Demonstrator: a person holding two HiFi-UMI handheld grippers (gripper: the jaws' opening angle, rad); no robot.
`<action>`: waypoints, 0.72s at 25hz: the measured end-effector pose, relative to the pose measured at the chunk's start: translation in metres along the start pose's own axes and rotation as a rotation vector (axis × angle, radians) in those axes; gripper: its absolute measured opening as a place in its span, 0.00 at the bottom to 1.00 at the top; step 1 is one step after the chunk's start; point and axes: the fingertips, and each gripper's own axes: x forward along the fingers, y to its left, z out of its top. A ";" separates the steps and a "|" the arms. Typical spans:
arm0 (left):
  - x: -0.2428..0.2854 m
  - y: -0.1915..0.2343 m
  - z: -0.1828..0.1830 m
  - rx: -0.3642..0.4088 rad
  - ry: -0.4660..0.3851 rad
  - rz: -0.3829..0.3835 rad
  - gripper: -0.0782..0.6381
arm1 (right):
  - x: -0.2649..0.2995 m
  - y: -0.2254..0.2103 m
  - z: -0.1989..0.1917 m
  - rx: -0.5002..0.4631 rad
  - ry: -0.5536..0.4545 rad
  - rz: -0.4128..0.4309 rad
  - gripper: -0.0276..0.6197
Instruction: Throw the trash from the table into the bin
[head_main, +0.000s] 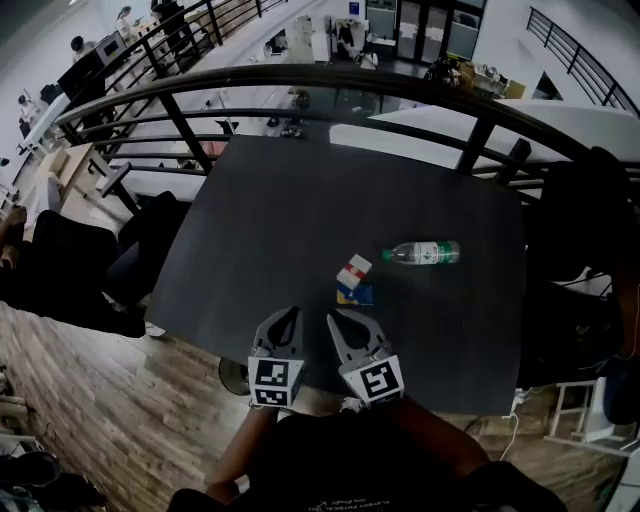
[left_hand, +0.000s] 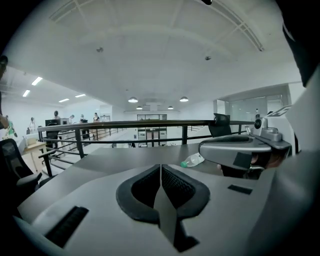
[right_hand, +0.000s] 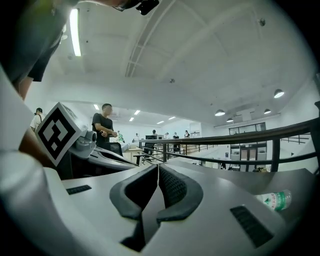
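A clear plastic bottle (head_main: 423, 253) with a green cap and label lies on its side on the dark table (head_main: 280, 220), right of centre. A small red-and-white carton (head_main: 353, 272) and a blue-and-yellow packet (head_main: 355, 294) lie together near the front edge. My left gripper (head_main: 290, 314) and right gripper (head_main: 334, 319) hover side by side at the table's front edge, just short of the packet, both shut and empty. The bottle shows again in the left gripper view (left_hand: 193, 160) and at the right of the right gripper view (right_hand: 273, 199).
A black metal railing (head_main: 330, 85) curves behind the table, with a lower floor beyond it. A dark office chair (head_main: 90, 270) stands at the left. Another dark chair (head_main: 585, 210) stands at the right. Wooden floor (head_main: 110, 420) lies below the front edge.
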 end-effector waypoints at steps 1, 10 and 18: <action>0.008 -0.008 0.000 0.006 0.006 -0.013 0.14 | -0.006 -0.010 -0.003 0.008 0.004 -0.017 0.08; 0.064 -0.048 -0.017 0.029 0.067 -0.085 0.14 | -0.044 -0.065 -0.013 0.021 0.007 -0.145 0.08; 0.114 -0.051 -0.050 -0.011 0.138 -0.138 0.38 | -0.037 -0.082 -0.033 0.036 0.053 -0.194 0.08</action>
